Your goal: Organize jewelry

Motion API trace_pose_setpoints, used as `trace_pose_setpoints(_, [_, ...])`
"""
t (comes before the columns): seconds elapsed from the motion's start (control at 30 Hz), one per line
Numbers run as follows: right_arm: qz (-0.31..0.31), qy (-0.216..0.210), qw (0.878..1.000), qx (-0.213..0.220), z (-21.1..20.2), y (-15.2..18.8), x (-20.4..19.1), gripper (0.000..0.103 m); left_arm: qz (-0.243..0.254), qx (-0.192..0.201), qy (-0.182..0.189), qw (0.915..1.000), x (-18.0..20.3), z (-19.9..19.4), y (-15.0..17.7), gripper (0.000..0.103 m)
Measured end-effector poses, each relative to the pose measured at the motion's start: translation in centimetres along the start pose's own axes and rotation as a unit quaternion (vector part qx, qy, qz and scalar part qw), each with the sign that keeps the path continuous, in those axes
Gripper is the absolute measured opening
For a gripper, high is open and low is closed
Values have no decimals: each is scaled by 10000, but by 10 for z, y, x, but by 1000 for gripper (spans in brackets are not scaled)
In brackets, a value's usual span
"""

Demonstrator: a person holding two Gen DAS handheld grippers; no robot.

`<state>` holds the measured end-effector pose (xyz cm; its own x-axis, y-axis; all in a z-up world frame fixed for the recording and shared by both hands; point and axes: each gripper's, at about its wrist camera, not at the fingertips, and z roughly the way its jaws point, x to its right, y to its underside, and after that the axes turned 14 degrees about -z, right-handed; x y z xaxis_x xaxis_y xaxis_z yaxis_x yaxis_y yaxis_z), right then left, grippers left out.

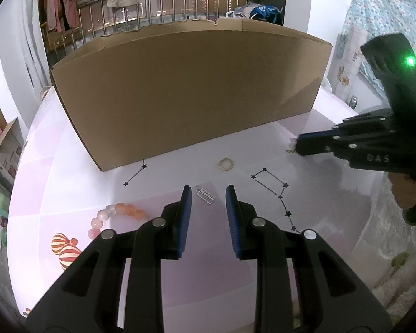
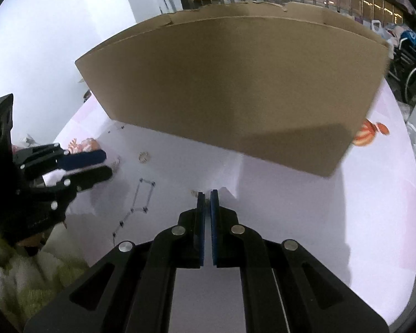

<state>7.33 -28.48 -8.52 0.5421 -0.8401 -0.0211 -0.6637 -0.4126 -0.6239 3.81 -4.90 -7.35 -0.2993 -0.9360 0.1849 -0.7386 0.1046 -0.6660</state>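
Facing me across the table (image 1: 313,194) stands a big cardboard box (image 1: 185,91), its plain brown wall toward me and its torn top edge above my line of sight, so I cannot tell what lies inside it. My left gripper (image 1: 208,191) hovers low over the tabletop with its blue pads parted and nothing between them. Just beyond its tips lies a small silver comb-like clip (image 1: 206,194), flat on the surface. Farther on, close to the foot of the box, sits a small gold ring (image 1: 226,164). To my left a bracelet of pink and orange beads (image 1: 116,214) curls on the table, and beside it are two red-and-white striped balls (image 1: 65,249).

My right gripper (image 2: 207,193) has its pads pressed nearly together; a tiny gold piece (image 1: 290,151) shows at its tip, though whether it is pinched there I cannot tell (the right view is blurred).

The table is pale pink-white, printed with a thin line drawing of stars (image 1: 274,184) joined like a constellation. Behind the box run metal railings (image 1: 180,2) with clothes (image 1: 61,2) hanging above them. A smaller open carton (image 1: 5,144) stands off to the left, with pink and blue things in it that I cannot make out, and a patterned curtain (image 1: 380,14) hangs at the right.
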Motion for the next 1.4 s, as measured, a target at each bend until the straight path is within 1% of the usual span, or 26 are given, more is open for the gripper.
trace_pose_setpoints(0.1, [23,-57,10000,75,1,-2,-2,4,0,16,-7,10000,2,0,-1,24])
trace_pose_setpoints(0.2, [94,-72,9997,226,-9,1,1,5,-26,37,9,10000,1,-1,-1,24])
trace_pose_setpoints(0.27, [144,-59,9996,240,-14,4,3,6,-40,41,21,10000,0,-1,-1,24])
trace_pose_setpoints(0.33, [205,-35,9996,209,-17,9,4,8,-50,53,45,10000,0,-1,0,24])
trace_pose_setpoints(0.4, [262,-33,9995,181,-17,13,4,14,-49,55,52,10000,1,-1,0,24])
trace_pose_setpoints(0.47, [276,-37,9995,158,-15,15,2,14,-41,56,52,10000,2,-1,0,24])
trace_pose_setpoints(0.53, [252,-14,9996,144,-10,15,-2,14,-45,59,47,10000,3,-1,0,24])
trace_pose_setpoints(0.57, [214,5,9996,178,-9,14,-4,16,-45,61,44,10000,3,-1,0,24])
trace_pose_setpoints(0.6, [194,7,9996,195,-7,12,-5,19,-46,60,45,10000,3,-1,0,24])
trace_pose_setpoints(0.63, [171,3,9996,221,-5,10,-7,20,-50,60,43,10000,3,-1,0,24])
trace_pose_setpoints(0.73, [95,3,9995,291,0,5,-10,21,-67,53,38,10000,3,0,0,24])
trace_pose_setpoints(0.83, [-52,98,9993,345,4,2,-16,21,-82,46,33,10000,3,0,0,24])
trace_pose_setpoints(0.93, [-232,247,9987,388,7,1,-22,19,-98,41,27,9999,3,1,0,24])
trace_pose_setpoints(1.0, [-322,342,9981,393,4,1,-22,15,-99,43,27,9999,3,0,1,24])
trace_pose_setpoints(1.13, [-405,399,9976,402,4,2,-20,9,-91,42,26,9999,4,0,1,24])
trace_pose_setpoints(1.3, [-519,315,9973,425,3,2,-15,4,-81,44,30,10000,3,1,1,24])
trace_pose_setpoints(1.4, [-376,128,9981,467,0,3,-6,3,-82,47,26,10000,3,1,1,24])
